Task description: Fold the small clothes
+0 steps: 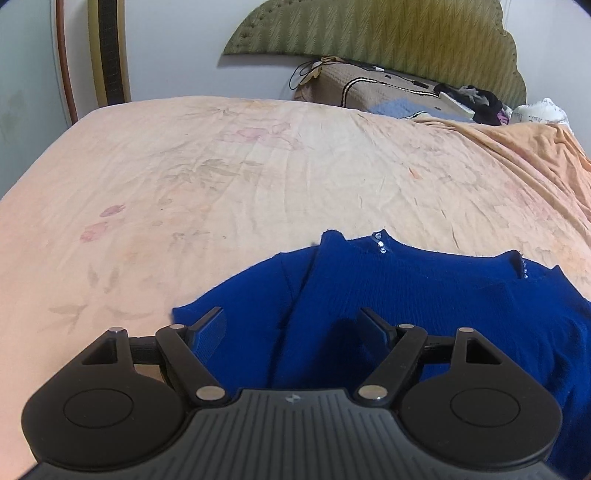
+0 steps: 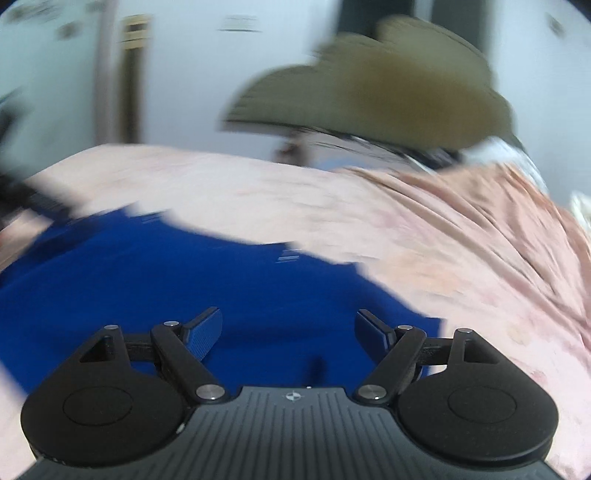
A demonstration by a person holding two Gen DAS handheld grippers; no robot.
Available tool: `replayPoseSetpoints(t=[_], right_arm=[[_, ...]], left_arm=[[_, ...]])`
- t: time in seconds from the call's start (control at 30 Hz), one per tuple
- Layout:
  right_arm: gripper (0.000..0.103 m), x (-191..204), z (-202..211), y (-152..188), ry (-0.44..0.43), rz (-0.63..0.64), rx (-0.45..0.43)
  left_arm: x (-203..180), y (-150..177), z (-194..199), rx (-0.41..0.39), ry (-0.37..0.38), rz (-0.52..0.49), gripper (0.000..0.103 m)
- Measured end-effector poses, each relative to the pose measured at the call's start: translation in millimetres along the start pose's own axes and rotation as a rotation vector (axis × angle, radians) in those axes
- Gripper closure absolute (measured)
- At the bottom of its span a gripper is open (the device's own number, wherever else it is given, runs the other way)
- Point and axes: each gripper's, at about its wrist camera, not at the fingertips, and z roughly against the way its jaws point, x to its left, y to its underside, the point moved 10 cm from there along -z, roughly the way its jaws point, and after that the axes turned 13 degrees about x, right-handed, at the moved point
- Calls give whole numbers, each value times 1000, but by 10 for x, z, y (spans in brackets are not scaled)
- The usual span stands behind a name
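No legible writing or brand name appears in either view; a small round emblem (image 1: 291,398) sits on the ribbed housing of each gripper, too small to read. No containers are in view. A blue knitted sweater (image 1: 406,295) lies spread on the bed (image 1: 221,166), which is covered by a peach floral sheet; small clear stones (image 1: 380,242) mark its neckline on the far side. At the head of the bed, a green padded headboard (image 1: 388,33) stands against the wall, with a brown cushion (image 1: 369,92) and dark oddments (image 1: 476,101) beneath it. The left gripper (image 1: 291,325) points forward and downward over the near left part of the sweater, jaws standing apart, nothing pinched between the pads. The right gripper (image 2: 288,325) likewise angles down over the sweater's right portion, jaws wide apart and empty. The right wrist view is heavily blurred, so fine detail there cannot be confirmed.
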Motion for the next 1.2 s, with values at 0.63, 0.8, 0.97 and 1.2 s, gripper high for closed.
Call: replayPoseSetpoints(t=[0.63,0.8,0.97,1.2], right_arm=[[95,-377,-842,-339,-93,-177,78],[78,-371,-836,-268,-23,-157,109],[55,-60,-389,-196,-45,-49,34],[46,382,-298,149,-104,73,115]], left_arm=[[-29,-38,-79,-43,-78,17,100],[-118,-13,-9,-61,-109,-41,100],[-117,13,74,-61,-96,-21,100],[-148,182,173,-51,-77,-8,99]])
